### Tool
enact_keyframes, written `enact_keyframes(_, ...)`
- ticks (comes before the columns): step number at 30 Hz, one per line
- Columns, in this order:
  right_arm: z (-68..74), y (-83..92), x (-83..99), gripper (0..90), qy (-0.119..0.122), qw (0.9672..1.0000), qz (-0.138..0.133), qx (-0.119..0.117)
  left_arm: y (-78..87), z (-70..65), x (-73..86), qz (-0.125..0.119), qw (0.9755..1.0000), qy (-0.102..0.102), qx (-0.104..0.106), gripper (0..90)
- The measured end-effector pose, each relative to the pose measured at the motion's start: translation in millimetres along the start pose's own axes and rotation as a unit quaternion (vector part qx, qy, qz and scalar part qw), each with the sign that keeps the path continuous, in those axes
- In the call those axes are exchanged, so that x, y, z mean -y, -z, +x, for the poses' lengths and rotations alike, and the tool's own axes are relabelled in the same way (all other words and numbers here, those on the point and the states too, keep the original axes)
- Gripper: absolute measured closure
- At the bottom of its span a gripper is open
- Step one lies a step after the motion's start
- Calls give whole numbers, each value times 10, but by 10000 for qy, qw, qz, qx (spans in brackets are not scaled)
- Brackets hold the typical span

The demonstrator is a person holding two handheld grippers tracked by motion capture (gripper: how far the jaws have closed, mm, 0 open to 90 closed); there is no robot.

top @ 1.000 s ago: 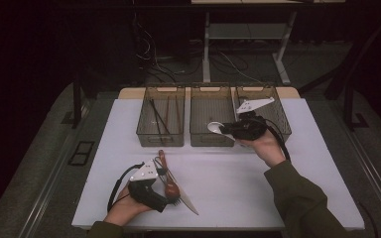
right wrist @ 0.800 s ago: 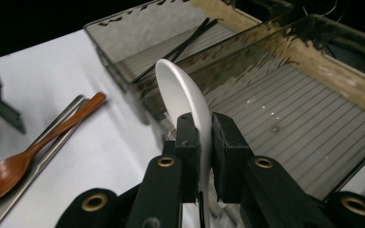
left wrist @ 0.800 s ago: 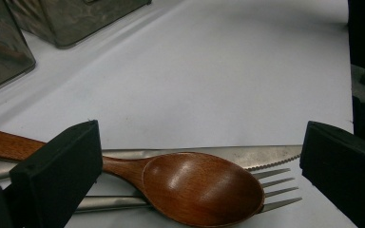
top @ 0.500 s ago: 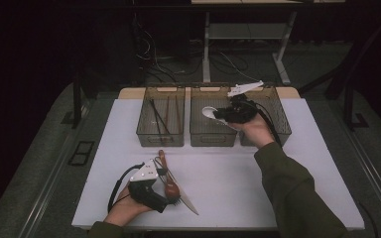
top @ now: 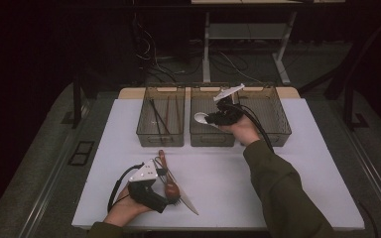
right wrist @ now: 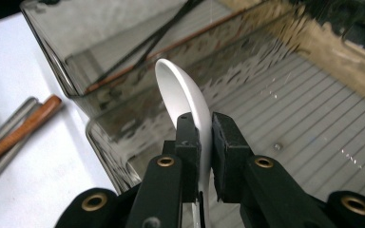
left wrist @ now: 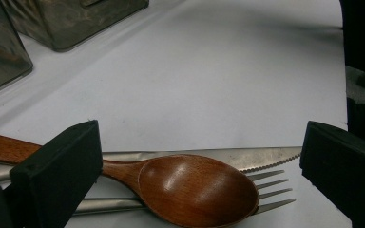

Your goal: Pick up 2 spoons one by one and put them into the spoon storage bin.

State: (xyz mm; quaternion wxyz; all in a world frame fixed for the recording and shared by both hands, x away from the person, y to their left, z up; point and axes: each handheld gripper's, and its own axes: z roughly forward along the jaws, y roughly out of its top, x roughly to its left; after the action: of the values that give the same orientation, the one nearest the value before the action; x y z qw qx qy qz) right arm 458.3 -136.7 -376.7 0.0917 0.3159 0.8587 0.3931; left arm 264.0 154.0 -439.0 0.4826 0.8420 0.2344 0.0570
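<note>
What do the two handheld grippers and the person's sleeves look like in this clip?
Both the left gripper and the right gripper are black, each topped by a pale grey three-cornered plate and trailing a black cable. The right gripper's fingers are blocky black pads on arms with brass-coloured rivets. The person wears dark olive sleeves.
</note>
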Motion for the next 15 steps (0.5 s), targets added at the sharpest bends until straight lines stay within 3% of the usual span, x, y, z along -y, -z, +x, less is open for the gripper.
enact_keyframes(7, 19, -43, 36, 784, 21, 9995, 324, -34, 2, 3, -1, -3, 10000, -34, 3, 0)
enact_keyframes(15, 34, 168, 56, 625, -113, 9993, -92, -353, 3, -2, 0, 1, 10000, 6, 5, 0)
